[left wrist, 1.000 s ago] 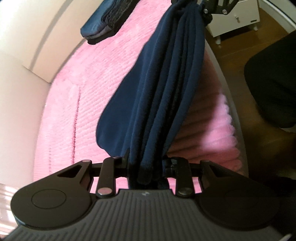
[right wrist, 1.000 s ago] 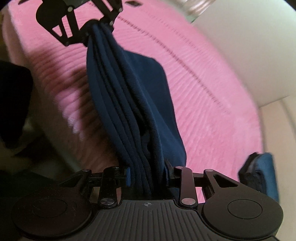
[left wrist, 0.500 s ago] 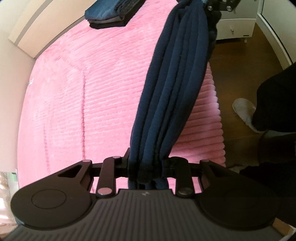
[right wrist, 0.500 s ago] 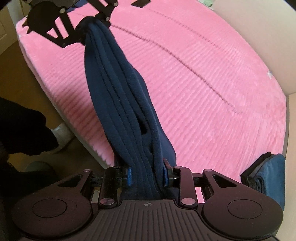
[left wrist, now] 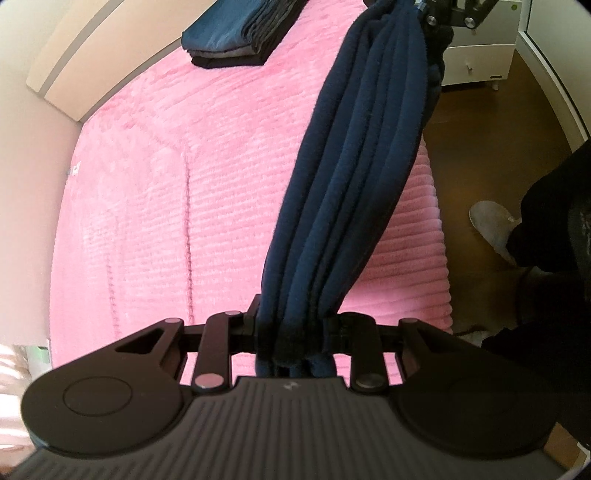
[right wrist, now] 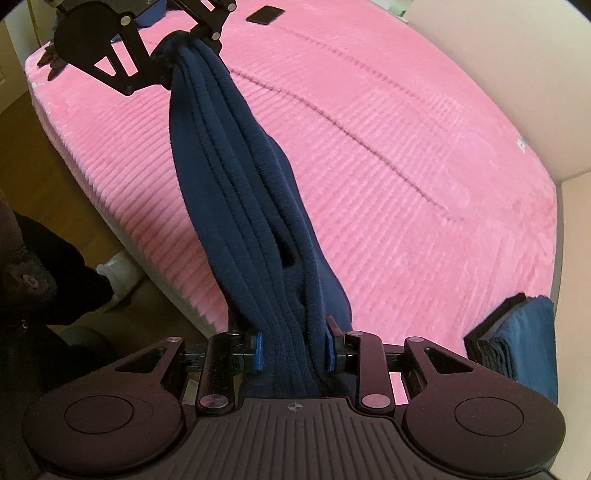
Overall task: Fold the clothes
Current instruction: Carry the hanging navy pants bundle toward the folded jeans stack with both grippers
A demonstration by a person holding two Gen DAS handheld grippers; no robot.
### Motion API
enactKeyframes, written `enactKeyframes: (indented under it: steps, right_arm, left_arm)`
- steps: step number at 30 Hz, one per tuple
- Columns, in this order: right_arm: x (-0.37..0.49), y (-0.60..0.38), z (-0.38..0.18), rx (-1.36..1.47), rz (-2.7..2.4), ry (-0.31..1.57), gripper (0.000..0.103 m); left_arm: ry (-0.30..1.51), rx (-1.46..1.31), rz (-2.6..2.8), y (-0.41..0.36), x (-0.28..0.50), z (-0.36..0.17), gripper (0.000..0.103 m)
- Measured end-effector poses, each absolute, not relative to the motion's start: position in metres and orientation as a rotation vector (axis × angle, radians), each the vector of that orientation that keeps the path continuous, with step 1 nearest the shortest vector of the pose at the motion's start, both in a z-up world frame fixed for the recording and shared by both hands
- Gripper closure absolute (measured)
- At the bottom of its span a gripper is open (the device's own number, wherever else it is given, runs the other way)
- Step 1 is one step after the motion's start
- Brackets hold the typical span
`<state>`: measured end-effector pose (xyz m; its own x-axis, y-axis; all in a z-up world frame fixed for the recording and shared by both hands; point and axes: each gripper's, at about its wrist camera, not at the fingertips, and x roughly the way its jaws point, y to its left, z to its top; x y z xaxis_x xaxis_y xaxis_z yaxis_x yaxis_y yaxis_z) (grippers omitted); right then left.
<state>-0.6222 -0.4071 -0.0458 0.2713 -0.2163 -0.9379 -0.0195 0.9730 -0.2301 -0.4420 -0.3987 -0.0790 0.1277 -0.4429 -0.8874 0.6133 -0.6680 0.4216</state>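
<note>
Navy garment (left wrist: 351, 184) bunched btwn both grippers; shape unreadable.

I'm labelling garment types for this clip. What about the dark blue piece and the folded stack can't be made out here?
- Navy garment: bunched into folds between left claw and right claw; its type and shape stay hidden in both views.
- Its gripped ends: covered by the jaws.
- Folded stack: cut off by the top edge in the left view, by the right claw's body in the right view; item count unclear.
</note>
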Motion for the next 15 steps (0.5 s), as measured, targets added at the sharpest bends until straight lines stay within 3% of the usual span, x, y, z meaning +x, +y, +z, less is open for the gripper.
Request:
enactKeyframes:
  steps: [15]
  right_arm:
    - [-0.703, -0.446, -0.025, -0.205, -0.211, 1.259, 0.075]
  left_arm:
    - [0.069, 1.628, -1.689, -0.443, -0.52, -0.064, 0.078]
